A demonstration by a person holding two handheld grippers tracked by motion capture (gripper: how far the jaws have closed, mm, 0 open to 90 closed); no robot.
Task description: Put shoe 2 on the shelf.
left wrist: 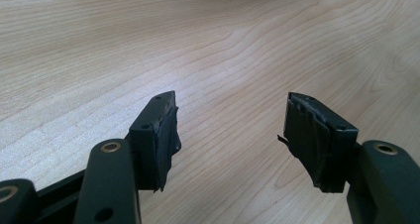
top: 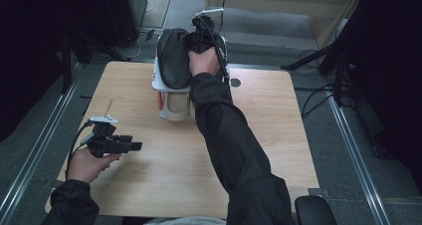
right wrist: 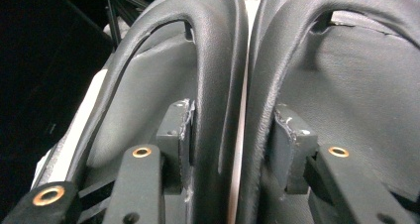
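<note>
So the shoes (top: 174,56) sit side by side on a white rack (top: 158,83) at the worktop's (top: 164,165) far edge. The right claw (right wrist: 232,135) has one jaw inside each shoe, straddling the two touching inner walls, pads look just off the leather, so released. The left claw (left wrist: 230,135) is near the worktop's front-left corner, gaping, nothing in it.
</note>
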